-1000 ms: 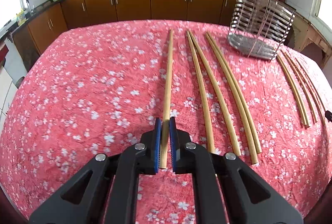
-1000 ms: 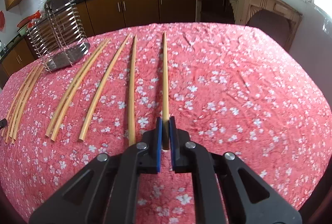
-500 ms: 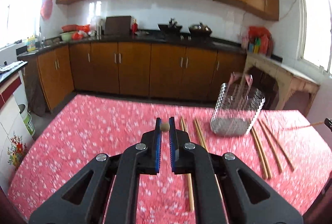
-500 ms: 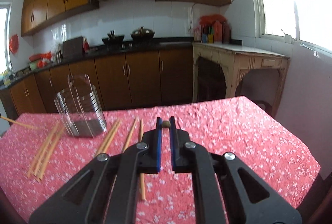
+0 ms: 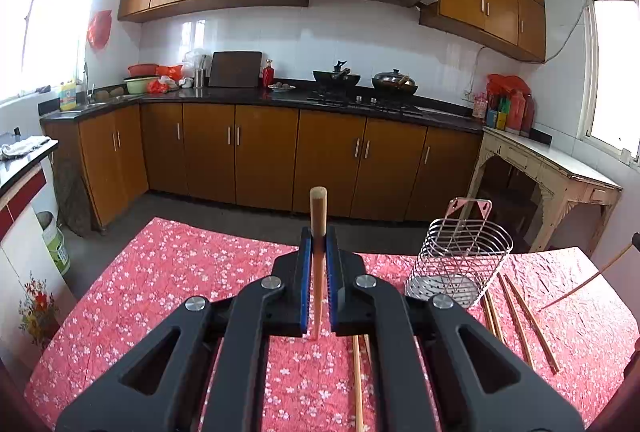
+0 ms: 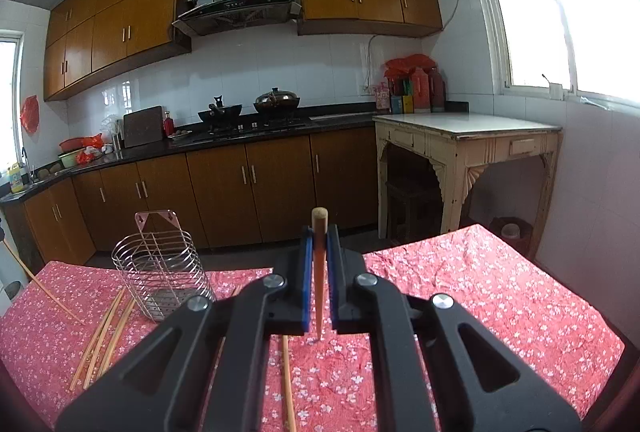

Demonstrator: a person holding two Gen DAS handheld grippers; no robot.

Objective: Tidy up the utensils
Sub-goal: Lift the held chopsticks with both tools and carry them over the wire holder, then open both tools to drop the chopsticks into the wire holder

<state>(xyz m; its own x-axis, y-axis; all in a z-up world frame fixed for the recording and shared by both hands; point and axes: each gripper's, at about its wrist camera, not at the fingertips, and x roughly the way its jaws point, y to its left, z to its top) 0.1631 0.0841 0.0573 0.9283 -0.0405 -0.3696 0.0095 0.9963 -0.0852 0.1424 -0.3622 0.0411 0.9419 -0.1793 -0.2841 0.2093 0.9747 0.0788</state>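
My left gripper (image 5: 319, 244) is shut on a wooden chopstick (image 5: 318, 228), held raised above the table and pointing away from me. My right gripper (image 6: 319, 244) is shut on another wooden chopstick (image 6: 319, 232), held the same way. A wire utensil basket (image 5: 460, 264) stands upright on the red floral tablecloth (image 5: 168, 272); it also shows in the right wrist view (image 6: 160, 272). Several more chopsticks (image 5: 520, 312) lie on the cloth beside the basket (image 6: 104, 332). The other gripper's chopstick shows at the edge of each view (image 5: 588, 284) (image 6: 44, 284).
More chopsticks (image 5: 358, 376) lie on the cloth under my left gripper, and one (image 6: 288, 384) under my right. Brown kitchen cabinets (image 5: 260, 156) and a cream side table (image 6: 468, 144) stand beyond the table's far edge.
Both grippers have lifted their chopsticks off the cloth and tilted up from looking down at the table to looking level across the kitchen. Both stay shut on the chopsticks.
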